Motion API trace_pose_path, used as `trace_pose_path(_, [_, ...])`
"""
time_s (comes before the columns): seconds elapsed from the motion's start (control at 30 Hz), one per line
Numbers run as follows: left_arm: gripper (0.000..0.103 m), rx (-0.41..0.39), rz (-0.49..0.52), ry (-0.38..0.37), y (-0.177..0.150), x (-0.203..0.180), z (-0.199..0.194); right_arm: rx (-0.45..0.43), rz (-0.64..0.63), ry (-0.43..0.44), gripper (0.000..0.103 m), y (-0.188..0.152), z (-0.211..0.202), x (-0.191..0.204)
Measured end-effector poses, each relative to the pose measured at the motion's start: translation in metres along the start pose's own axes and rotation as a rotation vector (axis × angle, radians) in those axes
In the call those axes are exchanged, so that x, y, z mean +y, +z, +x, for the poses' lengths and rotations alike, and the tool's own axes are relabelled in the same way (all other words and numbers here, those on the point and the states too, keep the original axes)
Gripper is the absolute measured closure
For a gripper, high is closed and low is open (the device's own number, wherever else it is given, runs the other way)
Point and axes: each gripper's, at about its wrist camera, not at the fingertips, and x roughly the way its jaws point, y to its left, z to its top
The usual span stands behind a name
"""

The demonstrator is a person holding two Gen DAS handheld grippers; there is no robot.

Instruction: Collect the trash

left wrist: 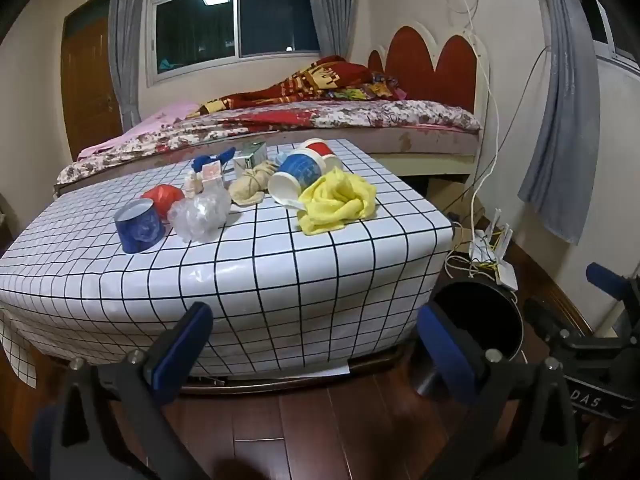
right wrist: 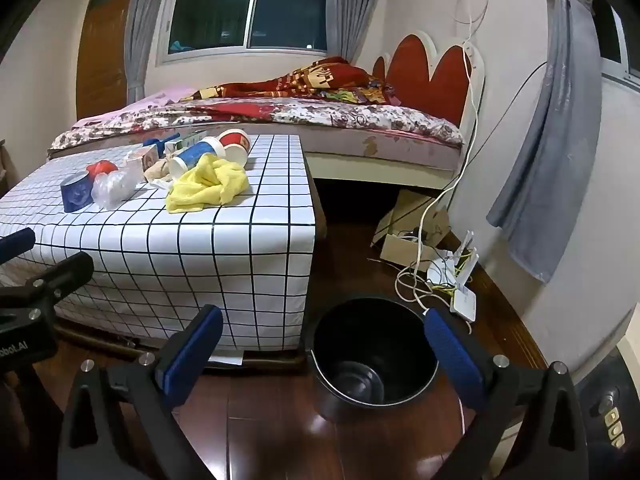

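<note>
left wrist: both tools [left wrist: 316, 344] wide, empty

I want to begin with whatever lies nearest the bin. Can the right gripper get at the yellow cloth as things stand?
Probably yes. The right gripper is open and empty, and the yellow cloth lies uncovered near the table's front corner beside the black bin, with nothing between them.

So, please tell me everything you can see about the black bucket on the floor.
The black bucket is round with smooth, glossy walls that look like plastic or metal, and a thin pale band runs under its rim. It stands upright on the dark wooden floor, beside the corner of the table with the checked cloth. Its mouth is open and the inside looks empty. White cables lie behind it. Neither gripper touches it.
</note>
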Motion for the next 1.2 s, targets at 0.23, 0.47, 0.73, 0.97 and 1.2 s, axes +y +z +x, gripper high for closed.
trace_pose_path(0.23, [0.001,0.015,0.012,0.001,-0.002,-0.003,0.001,-0.004,0.009,0.002,0.001,-0.001,0.002,-0.002])
trace_pose_path(0.47, [0.001,0.019,0.025,0.012,-0.002,-0.002,0.001,-0.002,0.018,0.002,0.001,0.000,0.009,0.001])
trace_pose_path(0.73, [0.001,0.023,0.025,0.013,-0.003,-0.004,0.004,-0.006,0.030,0.008,0.001,-0.001,0.002,-0.005])
trace_pose_path(0.97, [0.001,0.022,0.024,0.011,-0.003,-0.002,0.004,-0.032,0.040,0.005,0.001,0.001,-0.002,-0.008])
trace_pose_path(1.2, [0.001,0.024,0.021,0.013,-0.004,0.000,0.004,-0.034,0.042,0.004,0.001,0.002,-0.003,-0.008])
